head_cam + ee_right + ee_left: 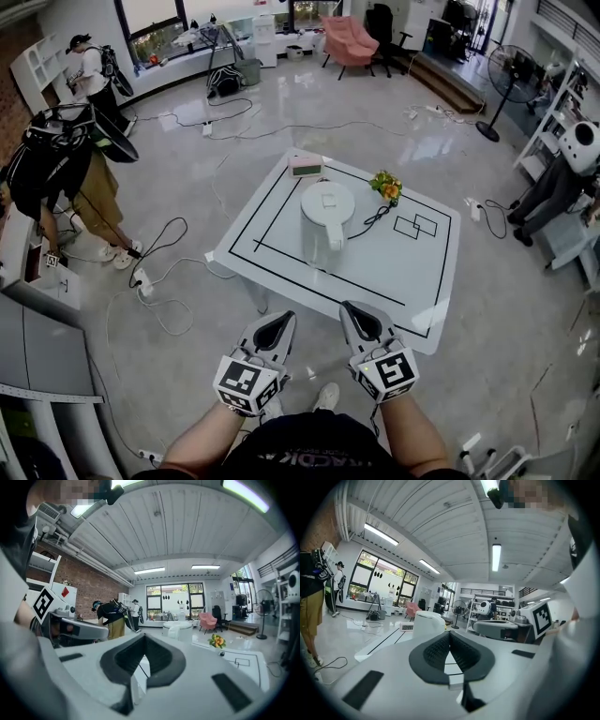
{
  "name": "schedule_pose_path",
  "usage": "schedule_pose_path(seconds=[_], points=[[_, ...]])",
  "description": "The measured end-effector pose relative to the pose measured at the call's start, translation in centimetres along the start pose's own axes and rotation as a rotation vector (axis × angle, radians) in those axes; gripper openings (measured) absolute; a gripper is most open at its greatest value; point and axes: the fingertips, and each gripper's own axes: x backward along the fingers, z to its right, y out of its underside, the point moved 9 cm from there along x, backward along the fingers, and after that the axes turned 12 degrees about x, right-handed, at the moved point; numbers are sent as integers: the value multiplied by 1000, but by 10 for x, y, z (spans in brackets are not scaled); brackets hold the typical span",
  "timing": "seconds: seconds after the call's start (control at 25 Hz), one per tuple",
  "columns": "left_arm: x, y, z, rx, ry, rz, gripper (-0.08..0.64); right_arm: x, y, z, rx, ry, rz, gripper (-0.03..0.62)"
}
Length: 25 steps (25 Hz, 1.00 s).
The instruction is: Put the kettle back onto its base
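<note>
The white kettle (326, 225) stands upright in the middle of the white table (412, 281), handle toward me, with a black cord (375, 217) running out from under it; I cannot make out its base. In the left gripper view the kettle (427, 622) is ahead and slightly left, and in the right gripper view the kettle (177, 629) is ahead and slightly right. My left gripper (278, 323) and right gripper (354, 316) hover side by side at the table's near edge, well short of the kettle. Both are shut with nothing between the pads, as seen at the left gripper (450, 641) and the right gripper (144, 646).
On the table behind the kettle are a small clock (306, 166) and a bunch of flowers (385, 186); black tape lines and two squares (415, 225) mark the top. Cables (159, 281) trail over the floor at the left, where people (56, 178) stand. A fan (511, 80) is far right.
</note>
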Motion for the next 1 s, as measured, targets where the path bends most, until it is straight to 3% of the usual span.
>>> schedule_pose_path(seconds=[0.36, 1.0], points=[[1, 3, -3, 11, 87, -33, 5, 20, 0, -9, -9, 116, -43, 0], [16, -2, 15, -22, 65, -20, 5, 31, -2, -10, -20, 100, -13, 0]])
